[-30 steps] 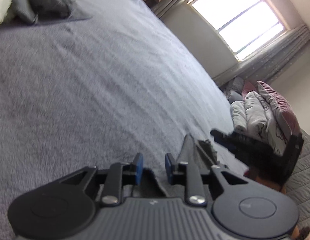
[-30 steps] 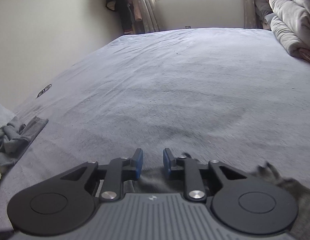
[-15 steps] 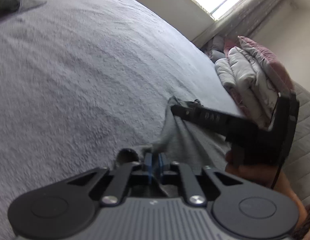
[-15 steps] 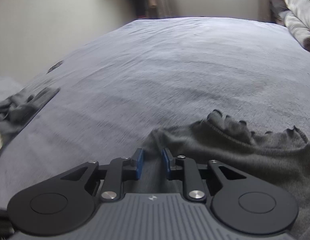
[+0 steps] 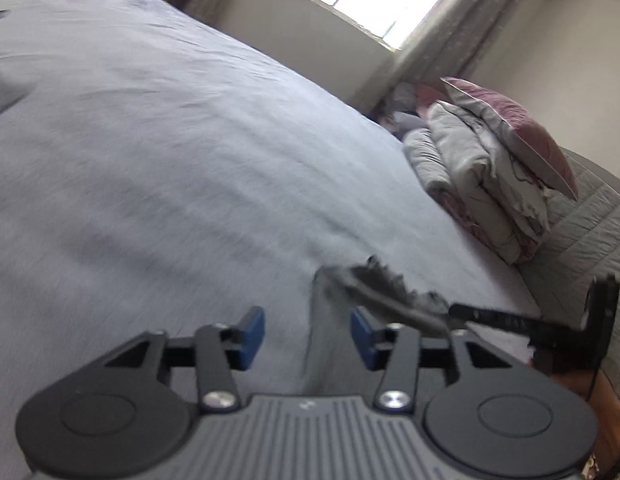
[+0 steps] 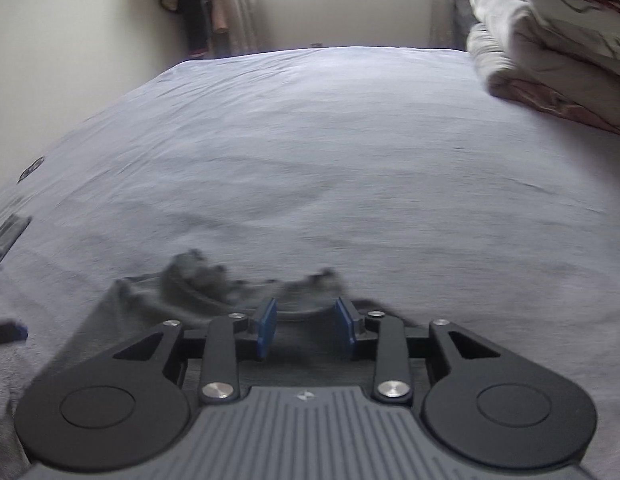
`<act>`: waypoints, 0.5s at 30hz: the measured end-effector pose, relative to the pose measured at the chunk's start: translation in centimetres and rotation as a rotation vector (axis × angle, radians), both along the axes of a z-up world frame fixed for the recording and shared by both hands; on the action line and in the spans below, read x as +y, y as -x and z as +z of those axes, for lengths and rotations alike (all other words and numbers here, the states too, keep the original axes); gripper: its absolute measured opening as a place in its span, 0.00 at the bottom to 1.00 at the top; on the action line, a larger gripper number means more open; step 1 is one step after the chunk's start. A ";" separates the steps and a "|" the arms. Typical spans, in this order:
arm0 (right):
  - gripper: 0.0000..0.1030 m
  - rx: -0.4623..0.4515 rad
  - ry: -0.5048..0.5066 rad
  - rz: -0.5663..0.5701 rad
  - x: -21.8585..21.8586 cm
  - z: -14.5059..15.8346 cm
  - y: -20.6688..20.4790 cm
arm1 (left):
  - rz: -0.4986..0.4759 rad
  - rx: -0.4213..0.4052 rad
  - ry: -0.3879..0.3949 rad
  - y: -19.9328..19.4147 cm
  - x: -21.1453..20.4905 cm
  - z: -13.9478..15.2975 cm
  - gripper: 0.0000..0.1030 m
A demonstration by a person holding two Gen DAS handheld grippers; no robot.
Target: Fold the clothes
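Two tongs over a dark grey garment on a bed

The left tongs [image 5: 308, 338] and right tongs [image 6: 306, 326] have just been opening, gripping nothing; the garment [image 6: 198, 292] lies crumpled beneath them at the bed's [image 6: 349, 160] near edge.

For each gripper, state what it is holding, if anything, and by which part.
Nothing is held. Both the left gripper and right gripper have just been opening; their jaws stand apart over the dark garment on the bed.
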State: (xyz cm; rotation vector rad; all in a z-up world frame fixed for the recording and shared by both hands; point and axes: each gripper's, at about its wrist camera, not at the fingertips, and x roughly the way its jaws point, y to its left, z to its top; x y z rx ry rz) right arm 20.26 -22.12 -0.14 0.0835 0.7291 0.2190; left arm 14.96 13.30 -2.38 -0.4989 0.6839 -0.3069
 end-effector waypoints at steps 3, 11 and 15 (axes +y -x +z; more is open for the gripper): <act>0.38 -0.008 -0.001 -0.012 -1.5 -0.1 -0.5 | -0.078 -0.007 -0.037 -4.1 -1.7 0.1 0.51; 0.39 0.032 -0.092 0.032 -3.1 -1.9 -3.3 | -0.283 0.034 -0.090 -12.6 -7.4 -1.0 0.51; 0.39 0.030 -0.132 0.043 -3.1 -2.6 -3.9 | -0.318 0.080 -0.027 -14.8 -8.3 -1.8 0.49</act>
